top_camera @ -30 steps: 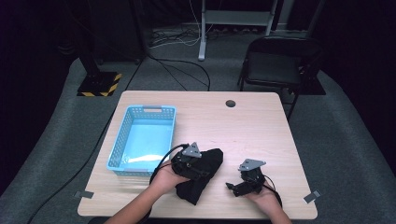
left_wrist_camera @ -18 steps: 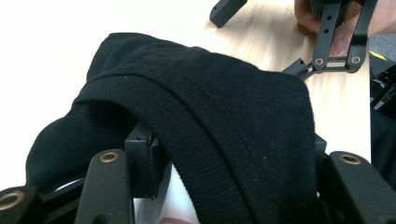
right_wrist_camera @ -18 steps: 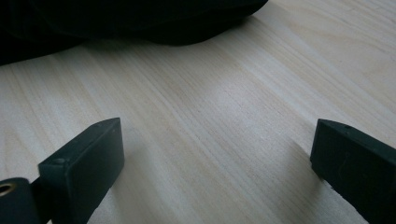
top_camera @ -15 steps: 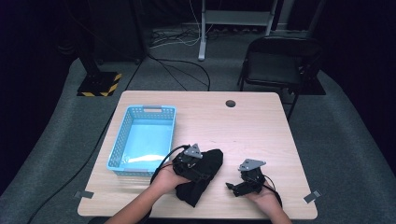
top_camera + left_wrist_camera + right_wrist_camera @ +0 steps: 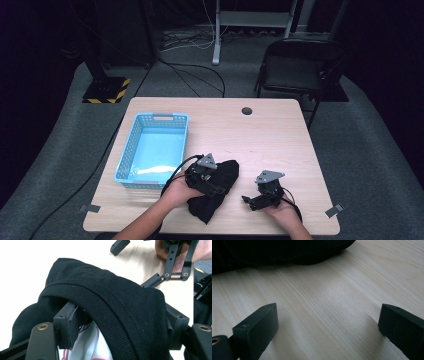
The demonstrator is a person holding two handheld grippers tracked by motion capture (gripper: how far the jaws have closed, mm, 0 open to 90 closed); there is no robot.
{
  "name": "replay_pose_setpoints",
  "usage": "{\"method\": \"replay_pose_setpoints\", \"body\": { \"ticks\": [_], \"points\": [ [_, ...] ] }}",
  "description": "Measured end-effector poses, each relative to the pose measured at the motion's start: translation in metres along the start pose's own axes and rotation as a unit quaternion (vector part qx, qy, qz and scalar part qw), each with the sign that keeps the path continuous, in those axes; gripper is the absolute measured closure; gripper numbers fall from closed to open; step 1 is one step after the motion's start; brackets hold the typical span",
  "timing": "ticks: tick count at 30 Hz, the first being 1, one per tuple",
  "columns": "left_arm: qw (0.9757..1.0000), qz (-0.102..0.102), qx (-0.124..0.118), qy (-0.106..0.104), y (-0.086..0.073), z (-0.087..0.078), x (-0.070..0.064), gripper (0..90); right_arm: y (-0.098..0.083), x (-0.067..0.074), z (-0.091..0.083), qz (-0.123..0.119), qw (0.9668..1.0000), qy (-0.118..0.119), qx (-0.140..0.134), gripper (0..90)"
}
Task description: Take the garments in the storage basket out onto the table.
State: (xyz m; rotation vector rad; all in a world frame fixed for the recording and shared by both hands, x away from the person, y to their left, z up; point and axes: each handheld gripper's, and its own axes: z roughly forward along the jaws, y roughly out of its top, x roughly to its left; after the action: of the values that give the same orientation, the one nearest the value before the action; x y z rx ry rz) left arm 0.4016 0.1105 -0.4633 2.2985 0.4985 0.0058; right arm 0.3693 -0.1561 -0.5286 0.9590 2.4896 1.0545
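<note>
A black garment [image 5: 226, 174] lies crumpled near the table's front edge. My left gripper [image 5: 216, 186] rests on it, held by a hand. In the left gripper view its jaws stand wide apart and open, and the garment's ribbed hem [image 5: 112, 302] drapes over and between them; a white patch with red print [image 5: 86, 345] shows underneath. My right gripper [image 5: 250, 200] sits a little to the right of the garment, pointing at it. Its jaws hang open just over bare wood [image 5: 327, 320], with the garment's edge [image 5: 274, 250] ahead. The right gripper [image 5: 136, 263] also appears open beyond the cloth.
A light blue plastic basket [image 5: 155, 118] stands on the left side of the wooden table [image 5: 270, 140]. A dark round hole [image 5: 246, 110] sits near the far edge. A black folding chair [image 5: 300, 65] stands behind the table. Tape strips [image 5: 334, 210] mark the front corners.
</note>
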Motion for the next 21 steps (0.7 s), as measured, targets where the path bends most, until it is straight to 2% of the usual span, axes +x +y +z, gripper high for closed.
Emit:
{"method": "replay_pose_setpoints", "body": {
  "ticks": [21],
  "points": [
    [0.9999, -0.012, 0.009, 0.001, 0.0029, -0.0023, -0.0011, 16.0, 0.0000, 0.0000, 0.0000, 0.000, 1.0000, 0.000, 0.000, 2.1]
  ]
}}
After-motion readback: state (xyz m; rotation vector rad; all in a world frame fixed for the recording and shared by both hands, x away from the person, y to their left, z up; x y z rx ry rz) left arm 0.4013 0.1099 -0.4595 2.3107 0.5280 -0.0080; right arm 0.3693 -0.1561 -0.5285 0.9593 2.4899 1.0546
